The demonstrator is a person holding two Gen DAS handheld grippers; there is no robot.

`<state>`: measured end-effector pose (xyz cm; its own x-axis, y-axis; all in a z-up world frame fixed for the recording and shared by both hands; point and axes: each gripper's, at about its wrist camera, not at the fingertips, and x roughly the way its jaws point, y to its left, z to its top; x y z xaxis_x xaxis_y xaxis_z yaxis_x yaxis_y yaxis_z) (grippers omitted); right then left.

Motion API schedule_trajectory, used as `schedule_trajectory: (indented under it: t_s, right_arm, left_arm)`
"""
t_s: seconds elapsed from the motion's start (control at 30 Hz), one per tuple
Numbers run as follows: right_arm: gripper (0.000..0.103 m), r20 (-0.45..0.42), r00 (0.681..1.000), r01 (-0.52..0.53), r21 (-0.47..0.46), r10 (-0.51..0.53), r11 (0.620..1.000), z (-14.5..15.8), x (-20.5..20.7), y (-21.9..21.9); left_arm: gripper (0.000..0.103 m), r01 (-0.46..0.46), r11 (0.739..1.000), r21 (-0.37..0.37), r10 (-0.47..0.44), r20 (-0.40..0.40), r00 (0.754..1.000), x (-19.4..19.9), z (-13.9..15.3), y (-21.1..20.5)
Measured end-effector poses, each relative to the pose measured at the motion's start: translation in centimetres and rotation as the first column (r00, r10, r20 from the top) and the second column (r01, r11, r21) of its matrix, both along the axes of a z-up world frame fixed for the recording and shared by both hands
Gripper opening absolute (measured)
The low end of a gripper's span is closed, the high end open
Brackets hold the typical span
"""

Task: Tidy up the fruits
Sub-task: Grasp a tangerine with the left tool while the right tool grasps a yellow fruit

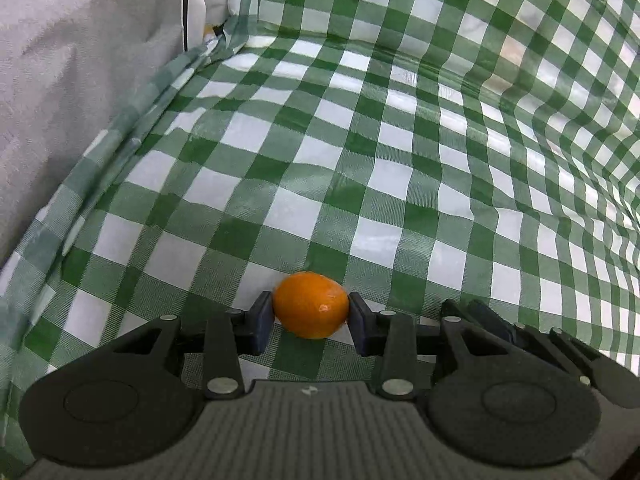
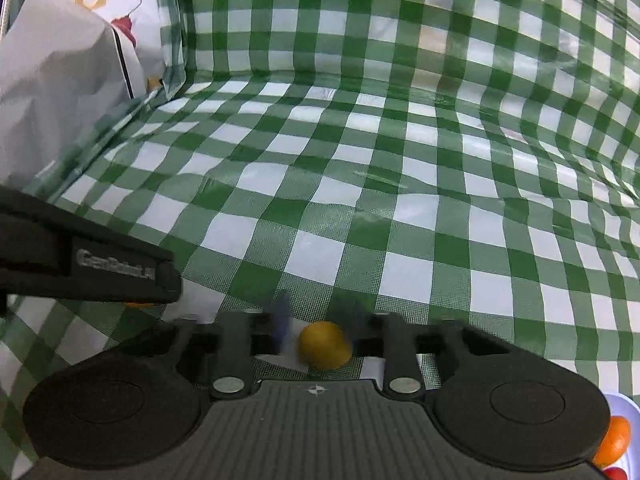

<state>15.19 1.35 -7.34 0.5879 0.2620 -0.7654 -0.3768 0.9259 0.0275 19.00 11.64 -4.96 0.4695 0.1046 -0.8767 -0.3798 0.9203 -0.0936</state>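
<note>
In the left wrist view my left gripper [image 1: 311, 320] is shut on a small orange fruit [image 1: 310, 304], its two blue pads pressing the fruit's sides just above the green checked cloth [image 1: 360, 160]. In the right wrist view my right gripper [image 2: 318, 330] is blurred; a yellow-orange fruit [image 2: 325, 345] sits between its fingers, touching the right one with a gap on the left. The left gripper's black body [image 2: 92, 268] shows at the left edge, with a sliver of orange fruit [image 2: 138, 305] under it.
A white bowl [image 2: 628, 440] at the bottom right corner holds an orange fruit [image 2: 614, 440] and something red [image 2: 614, 473]. Grey fabric [image 1: 60, 80] and patterned cushions [image 2: 120, 8] lie at the left. The checked cloth rises as a wall at the back and right.
</note>
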Motion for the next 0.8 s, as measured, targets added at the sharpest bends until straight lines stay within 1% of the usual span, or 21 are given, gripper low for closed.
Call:
schedule_trajectory:
  t_s: [0.03,0.07,0.1,0.23,0.33,0.5,0.63,0.8]
  right_arm:
    - [0.009,0.005,1.000,-0.003,-0.001,0.003,1.000,0.1,-0.1,0.0]
    - [0.002,0.010,1.000,-0.005,0.000,0.005,1.000,0.3,-0.2,-0.1]
    - [0.001,0.017,1.000,-0.005,0.008,0.005,1.000,0.6,-0.3,-0.3]
    - [0.001,0.054,0.998,0.011,0.055,-0.014,0.998,2.3,-1.2,-1.6]
    - [0.000,0.060,0.998,0.029,0.065,-0.033,0.997,3.0,-2.1,-2.6]
    - [0.000,0.086,0.995,0.040,0.097,-0.049,0.994,4.1,-3.5,-3.6]
    - [0.000,0.133,0.991,0.013,0.105,-0.027,0.994,4.8,-4.5,-3.8]
    - [0.000,0.167,0.986,-0.002,0.118,-0.018,0.993,5.3,-5.0,-4.1]
  left_arm:
    - [0.043,0.003,1.000,0.009,-0.003,0.004,1.000,-0.2,0.1,0.0]
    - [0.043,0.007,1.000,0.016,-0.007,0.008,1.000,-0.3,0.2,0.0]
    - [0.043,0.013,1.000,0.025,-0.013,0.015,1.000,-0.5,0.4,-0.1]
    - [0.043,0.032,0.998,0.058,-0.035,0.048,0.998,-1.7,1.5,-0.1]
    - [0.043,0.043,0.997,0.069,-0.048,0.075,0.996,-3.2,2.7,0.0]
    - [0.043,0.026,1.000,0.010,-0.027,0.104,0.994,-6.2,4.3,1.8]
    - [0.043,0.020,1.000,0.003,-0.020,0.113,0.993,-7.8,5.0,3.1]
    - [0.043,0.009,1.000,-0.005,-0.009,0.111,0.994,-8.1,5.1,3.8]
